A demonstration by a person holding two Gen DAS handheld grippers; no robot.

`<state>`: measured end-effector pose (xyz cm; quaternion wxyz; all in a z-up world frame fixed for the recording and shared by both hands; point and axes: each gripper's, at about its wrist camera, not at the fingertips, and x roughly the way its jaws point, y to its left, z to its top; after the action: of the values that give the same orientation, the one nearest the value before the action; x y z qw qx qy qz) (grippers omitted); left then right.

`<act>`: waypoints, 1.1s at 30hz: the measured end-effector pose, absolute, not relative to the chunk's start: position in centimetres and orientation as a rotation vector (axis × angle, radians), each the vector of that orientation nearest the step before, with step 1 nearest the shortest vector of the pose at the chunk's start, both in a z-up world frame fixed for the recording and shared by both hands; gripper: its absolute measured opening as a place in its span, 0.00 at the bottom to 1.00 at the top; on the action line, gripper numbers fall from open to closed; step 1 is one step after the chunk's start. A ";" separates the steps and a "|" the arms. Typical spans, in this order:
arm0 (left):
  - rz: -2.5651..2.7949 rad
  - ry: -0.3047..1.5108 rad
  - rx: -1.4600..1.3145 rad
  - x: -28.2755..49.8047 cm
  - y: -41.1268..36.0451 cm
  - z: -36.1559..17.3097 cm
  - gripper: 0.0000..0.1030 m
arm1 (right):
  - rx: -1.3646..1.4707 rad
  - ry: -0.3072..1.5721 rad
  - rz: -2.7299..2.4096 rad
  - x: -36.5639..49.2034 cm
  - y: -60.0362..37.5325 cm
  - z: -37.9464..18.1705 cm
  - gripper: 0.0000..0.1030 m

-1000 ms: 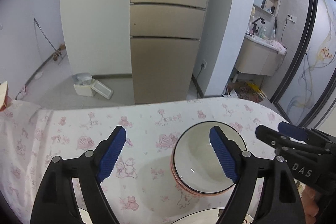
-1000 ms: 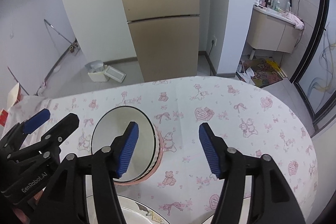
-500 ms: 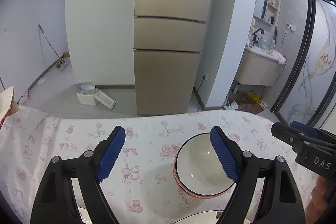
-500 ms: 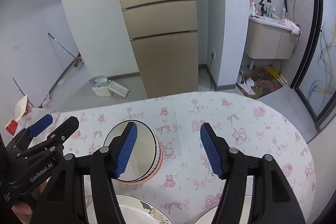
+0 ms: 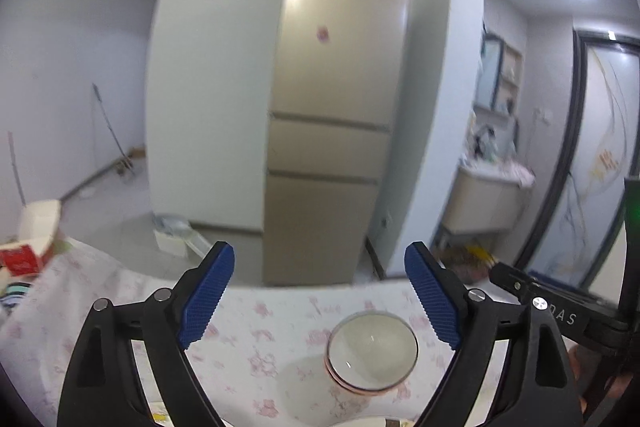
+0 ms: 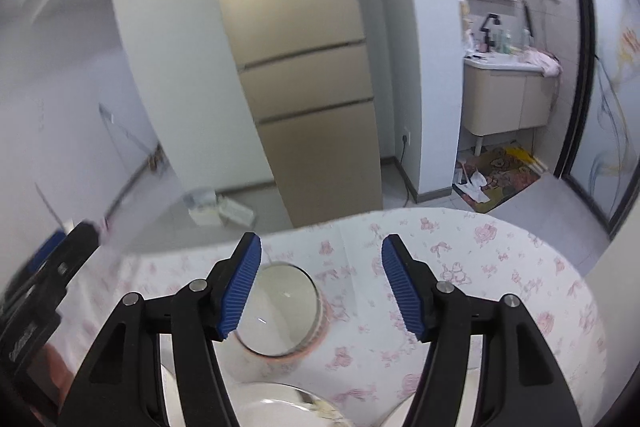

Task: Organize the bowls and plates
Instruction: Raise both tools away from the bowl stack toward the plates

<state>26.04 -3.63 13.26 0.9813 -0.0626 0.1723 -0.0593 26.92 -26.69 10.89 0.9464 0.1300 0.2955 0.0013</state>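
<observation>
We see the bowl (image 5: 372,353) sitting upright, mouth up, low and right of centre in the left view; being round, it shows no long axis. It rests on the bench (image 5: 256,343) under a pink-print cloth. A plate rim (image 6: 280,401) peeks in at the bottom edge of the right view. Our left tool (image 5: 320,299) hangs above, jaws opening wide with nothing between them; our right tool (image 6: 322,287) stands partly open, gripping nothing. Behind stands the fridge (image 5: 336,115).

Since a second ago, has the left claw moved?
Yes. The left claw has lifted and pulled back: the bowl looks smaller and lower between its fingers, and more fridge shows.
</observation>
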 end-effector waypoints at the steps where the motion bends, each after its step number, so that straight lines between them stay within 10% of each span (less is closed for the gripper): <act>1: -0.115 0.315 -0.135 24.9 -3.2 14.2 0.87 | 0.277 0.578 0.008 26.3 -26.6 11.5 0.60; 11: -0.069 0.091 -0.080 12.7 0.2 18.7 1.00 | 0.245 0.389 0.105 18.3 -23.4 16.2 0.73; 18: -0.046 0.074 -0.056 5.0 2.4 18.2 1.00 | 0.295 0.243 0.126 12.5 -21.3 18.1 1.00; 33: 0.080 0.035 -0.100 -4.3 10.0 7.4 1.00 | 0.214 -0.015 -0.009 3.6 -14.3 12.6 1.00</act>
<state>-4.33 10.04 7.45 0.9978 -0.0497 0.0177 0.0402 3.62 -14.26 12.57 0.9942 0.1067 -0.0077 -0.0046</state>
